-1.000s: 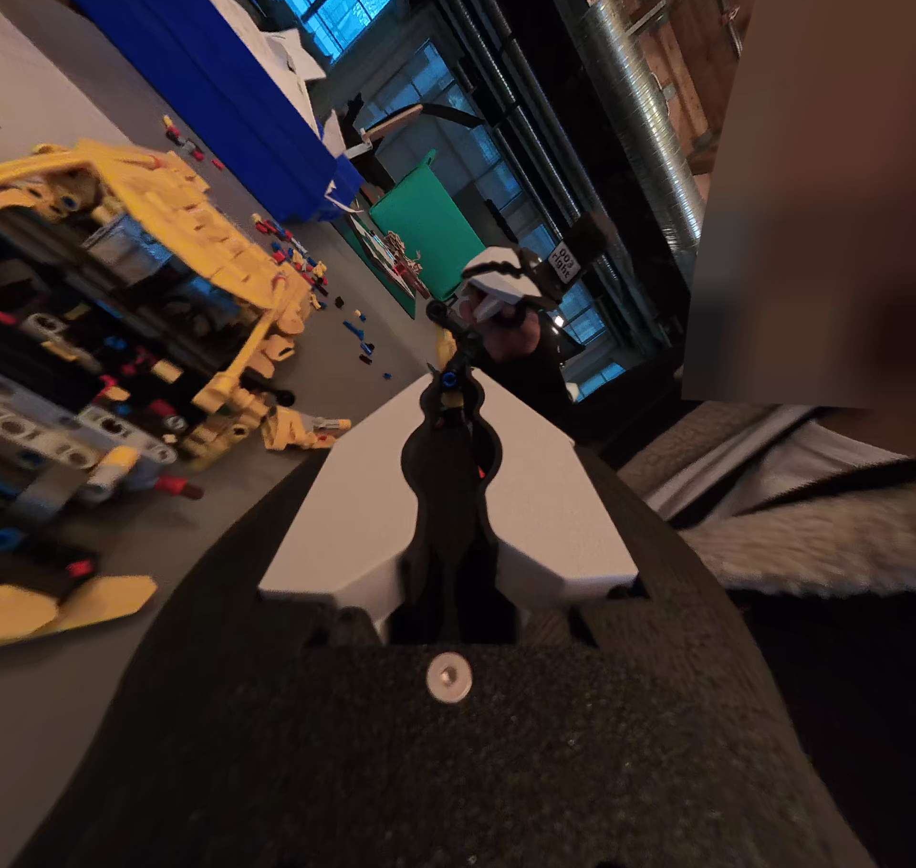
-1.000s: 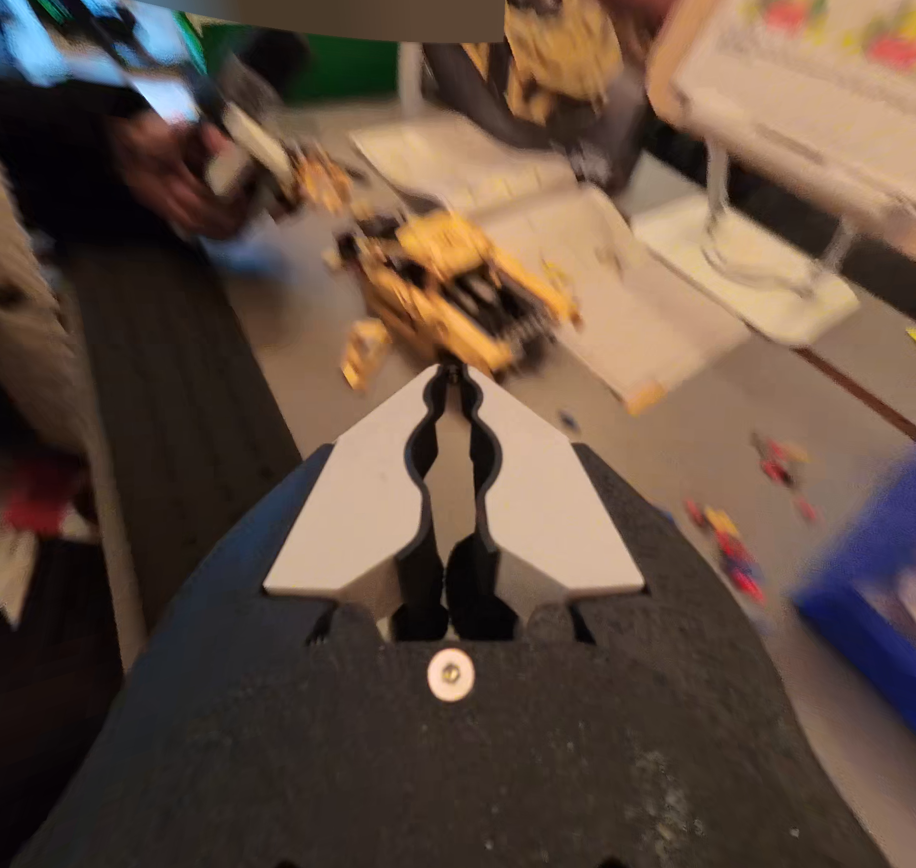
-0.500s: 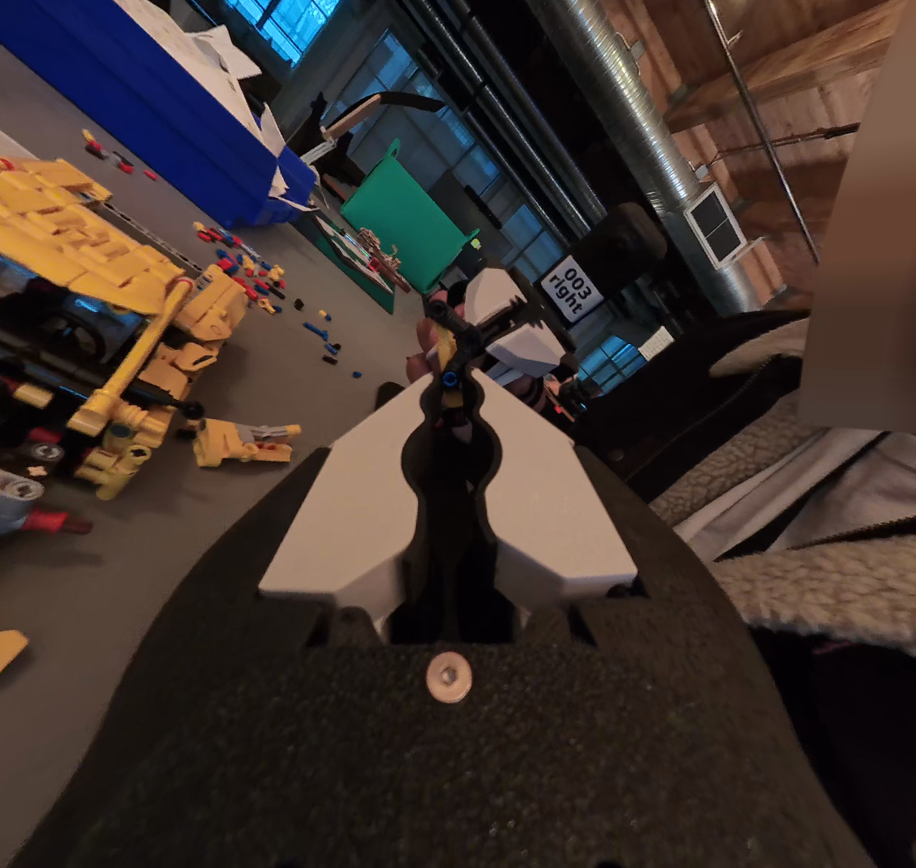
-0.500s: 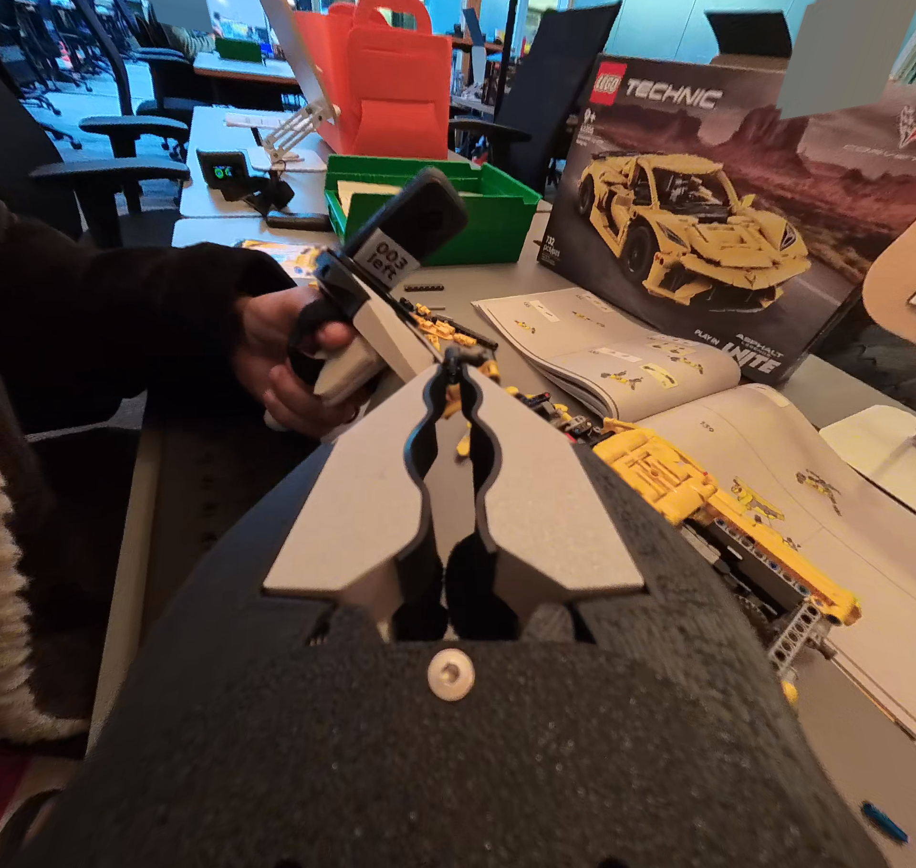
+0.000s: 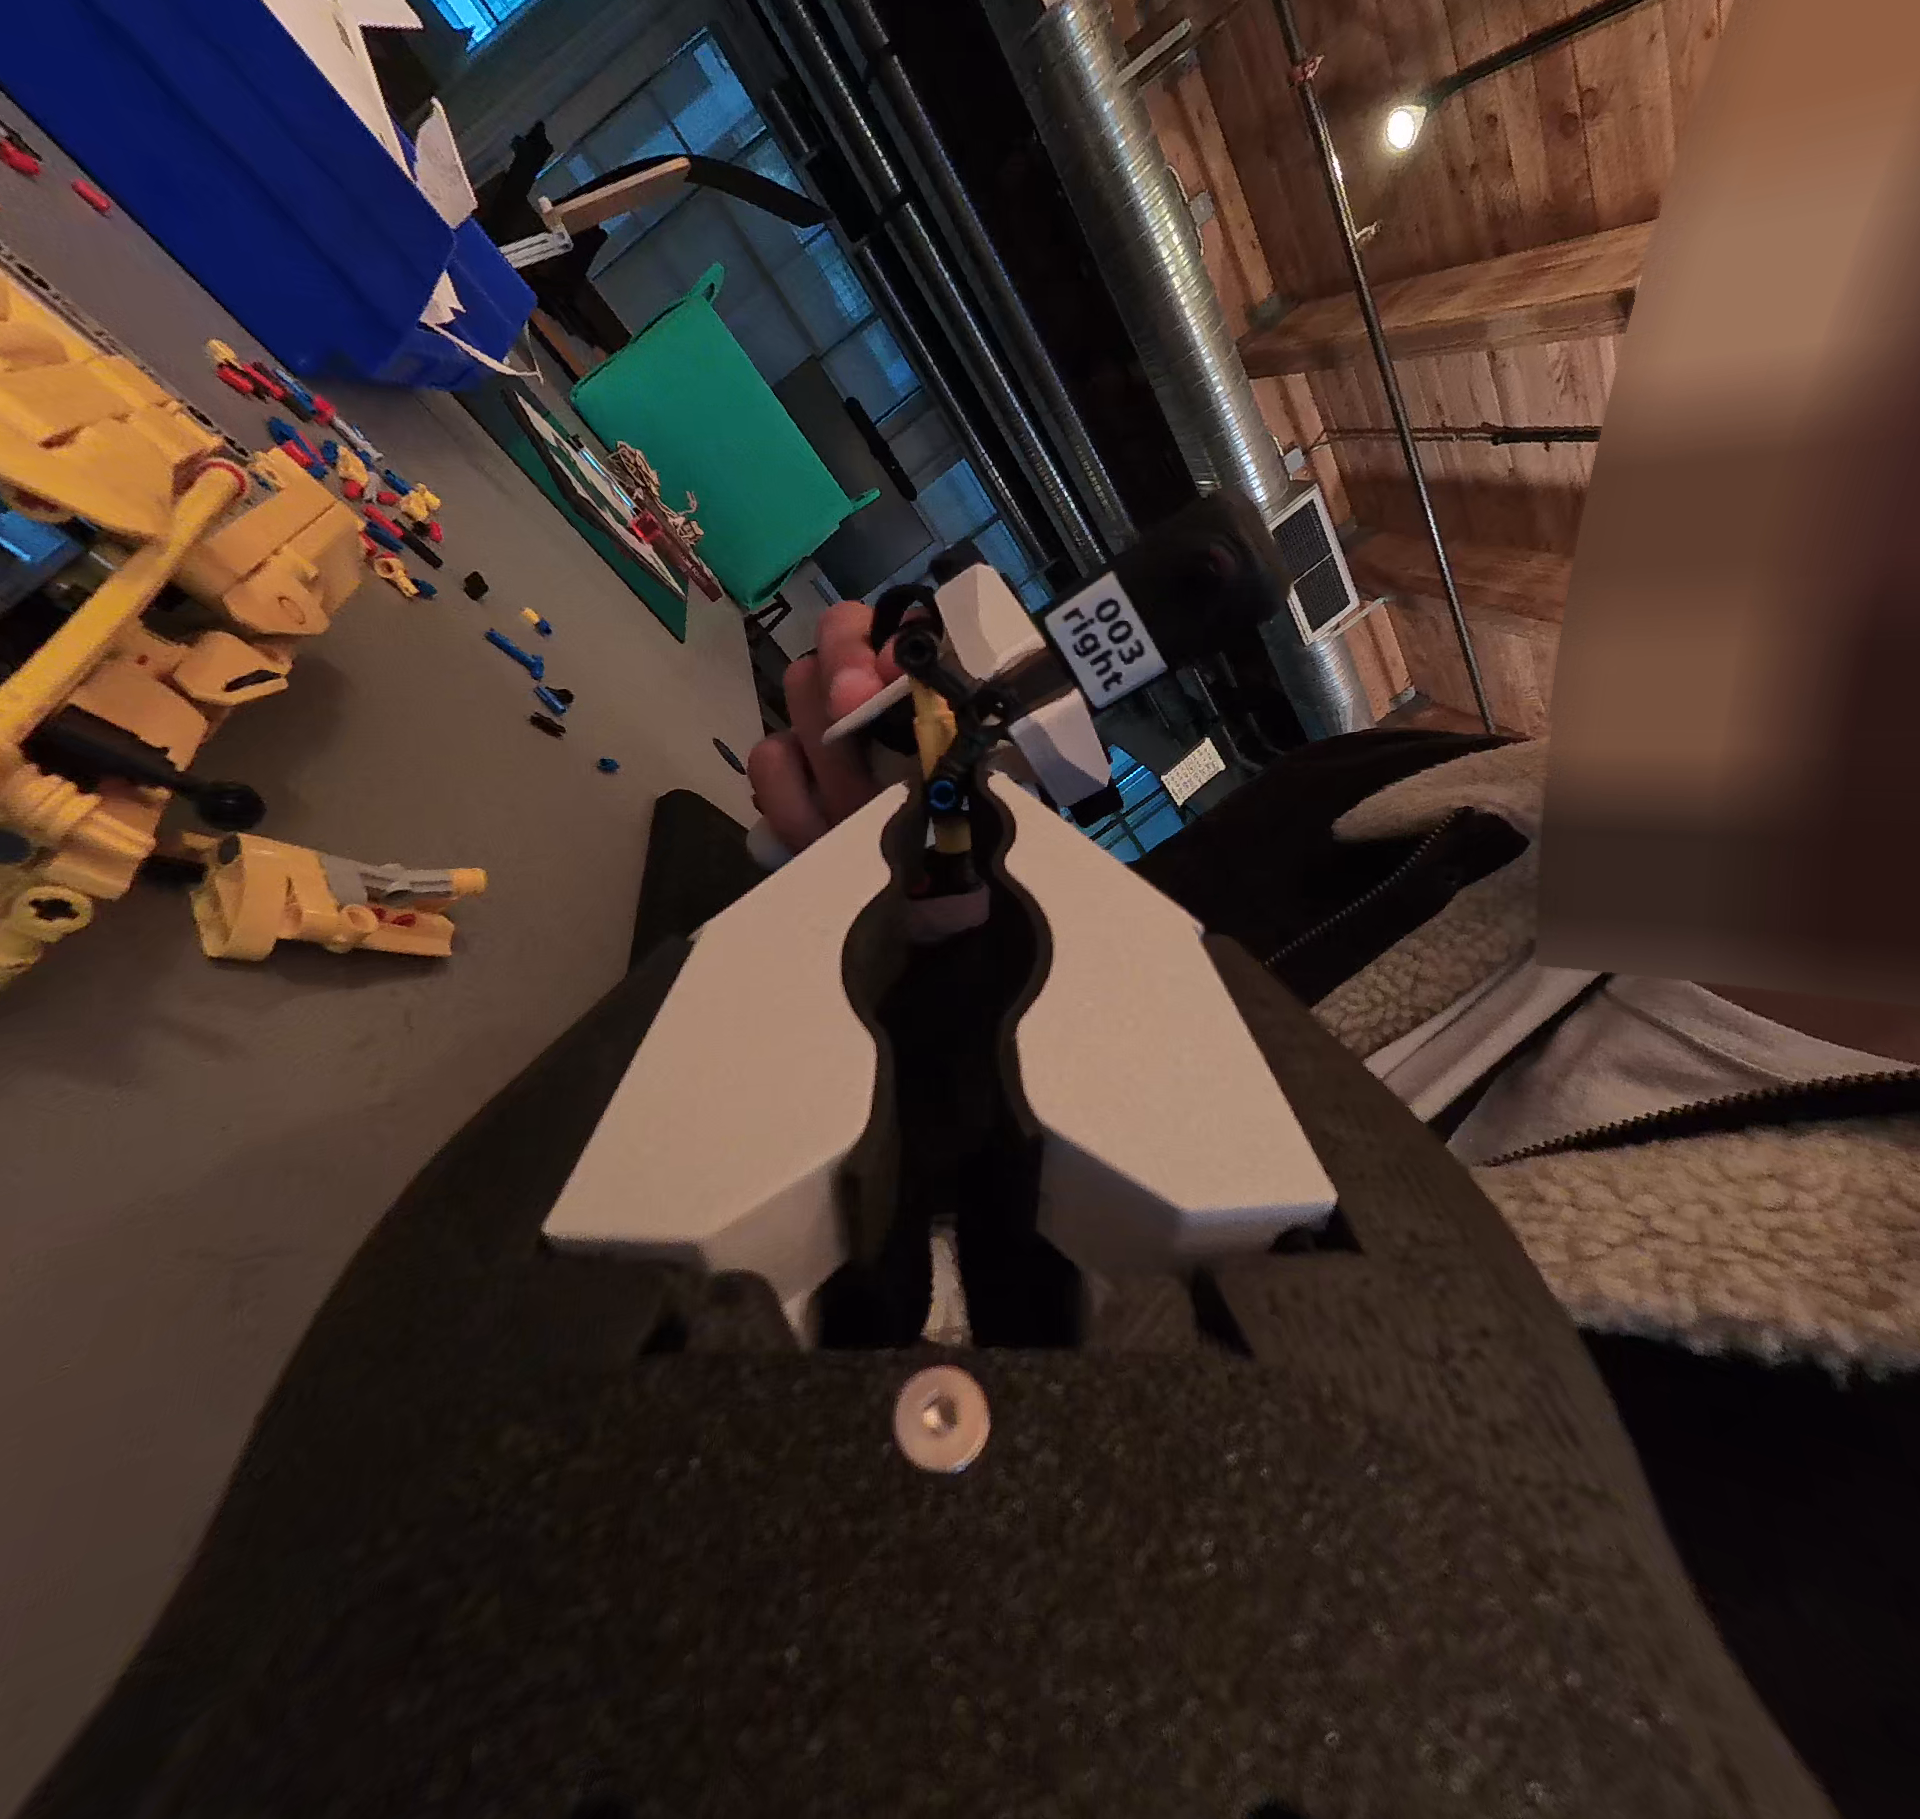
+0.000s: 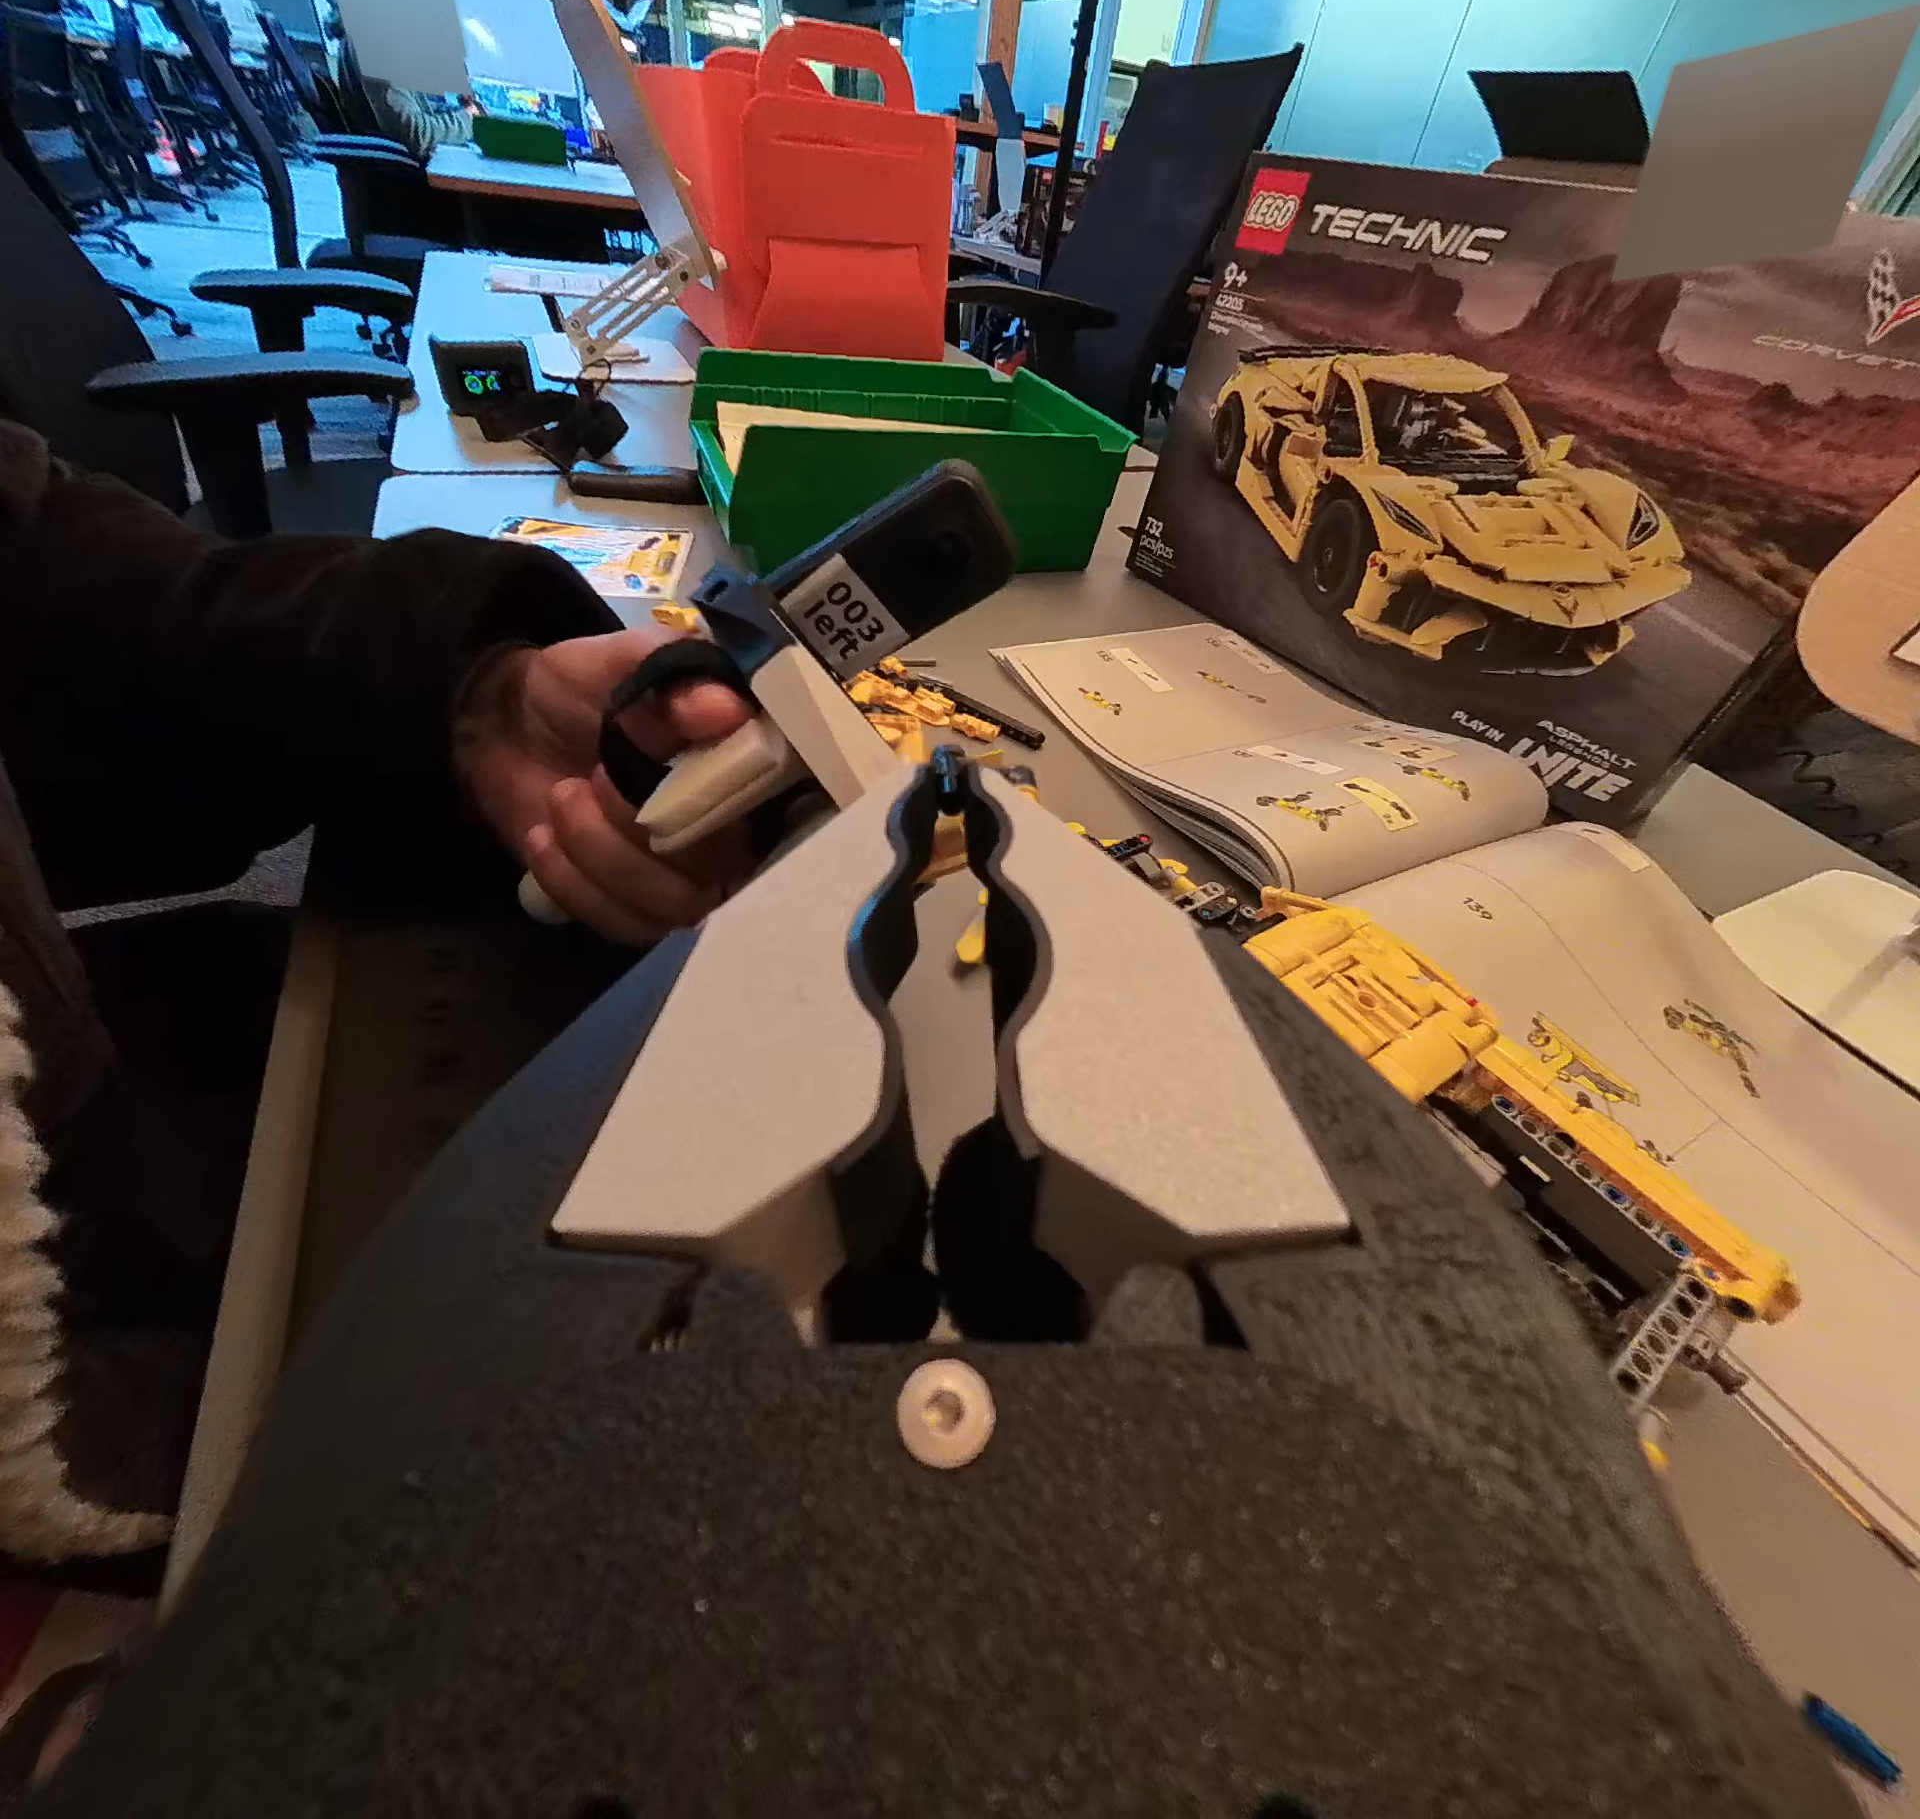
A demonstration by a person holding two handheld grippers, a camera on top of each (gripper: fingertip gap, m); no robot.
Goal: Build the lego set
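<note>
bare grey table (image 5: pixel 343 1094) nearside, yellow model (image 5: pixel 156 564) left, loose pieces (image 5: pixel 384 512) beyond

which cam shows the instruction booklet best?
Right wrist view. The booklet lies open on the table in front of the set's box, with both pages in sight beside the yellow car. The left wrist view shows none of it, only the car, loose parts and a blue bin.
</note>
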